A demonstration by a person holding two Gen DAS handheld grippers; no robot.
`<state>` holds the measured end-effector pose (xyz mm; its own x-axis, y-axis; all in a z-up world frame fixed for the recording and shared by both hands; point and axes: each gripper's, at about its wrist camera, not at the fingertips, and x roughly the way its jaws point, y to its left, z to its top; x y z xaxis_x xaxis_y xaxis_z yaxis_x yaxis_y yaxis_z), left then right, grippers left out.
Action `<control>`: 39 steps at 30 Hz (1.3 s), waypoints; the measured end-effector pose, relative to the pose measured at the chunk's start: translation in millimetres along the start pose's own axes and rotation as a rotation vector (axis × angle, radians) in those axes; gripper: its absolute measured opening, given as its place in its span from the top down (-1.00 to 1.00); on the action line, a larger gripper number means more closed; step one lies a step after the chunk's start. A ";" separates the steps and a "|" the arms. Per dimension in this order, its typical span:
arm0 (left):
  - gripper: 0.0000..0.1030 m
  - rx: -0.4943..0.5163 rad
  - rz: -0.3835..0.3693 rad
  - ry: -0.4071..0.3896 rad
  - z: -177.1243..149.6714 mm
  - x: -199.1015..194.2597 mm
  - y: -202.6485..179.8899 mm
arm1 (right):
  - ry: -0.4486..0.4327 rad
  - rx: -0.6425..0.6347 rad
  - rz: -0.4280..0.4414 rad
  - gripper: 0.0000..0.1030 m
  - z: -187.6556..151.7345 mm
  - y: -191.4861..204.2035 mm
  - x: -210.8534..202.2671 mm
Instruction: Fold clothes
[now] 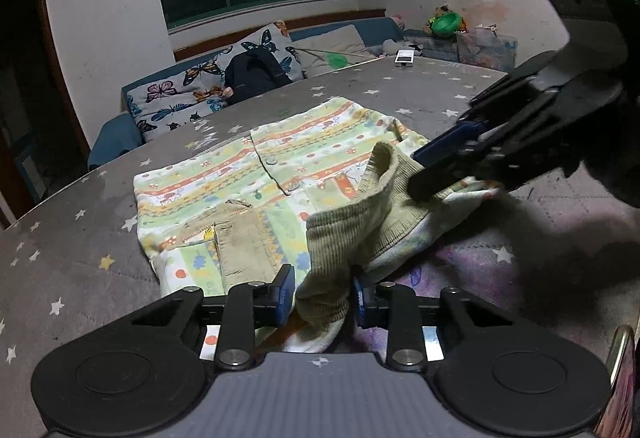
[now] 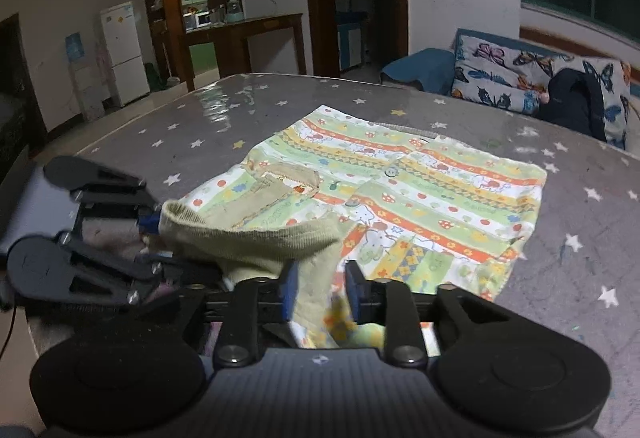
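Patterned child's garment [image 2: 400,189], cotton striped in green, orange and yellow, lies spread flat on a grey star-printed counter [image 2: 224,117], reaching from its near edge toward the middle. Its olive ribbed band [image 1: 352,213] at the near edge is lifted, stretched sideways between both tools. The left hand-held gripper [image 1: 323,298] is clamped on one end, the right hand-held gripper [image 2: 318,294] on the other. The spread cloth lies straight ahead of both, equally near.
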<state>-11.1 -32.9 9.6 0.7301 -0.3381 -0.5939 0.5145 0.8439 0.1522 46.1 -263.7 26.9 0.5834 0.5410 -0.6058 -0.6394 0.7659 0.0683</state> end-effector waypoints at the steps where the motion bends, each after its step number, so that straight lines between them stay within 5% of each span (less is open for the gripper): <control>1: 0.38 -0.001 -0.001 -0.001 -0.3 0.0 0.2 | 0.003 -0.016 -0.003 0.36 -2.3 0.6 -3.5; 6: 0.36 -0.012 -0.006 0.001 -0.4 0.8 2.6 | 0.036 -0.100 -0.011 0.08 -15.4 6.7 -11.9; 20: 0.20 0.004 -0.003 0.010 -1.1 -1.2 1.9 | 0.048 -0.156 -0.051 0.04 -26.3 17.0 7.9; 30: -0.07 0.042 0.005 0.006 -7.1 -8.6 0.5 | 0.026 -0.170 -0.058 0.63 -26.9 26.0 4.2; 39: -0.40 0.143 0.031 -0.011 -31.1 -21.7 1.3 | -0.004 -0.081 -0.042 0.80 -28.3 20.5 -14.8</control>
<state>-40.3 -11.5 -1.9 0.7514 -0.3177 -0.5783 0.5496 0.7864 0.2820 10.1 -265.9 14.8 0.6122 0.5109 -0.6035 -0.6531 0.7570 -0.0217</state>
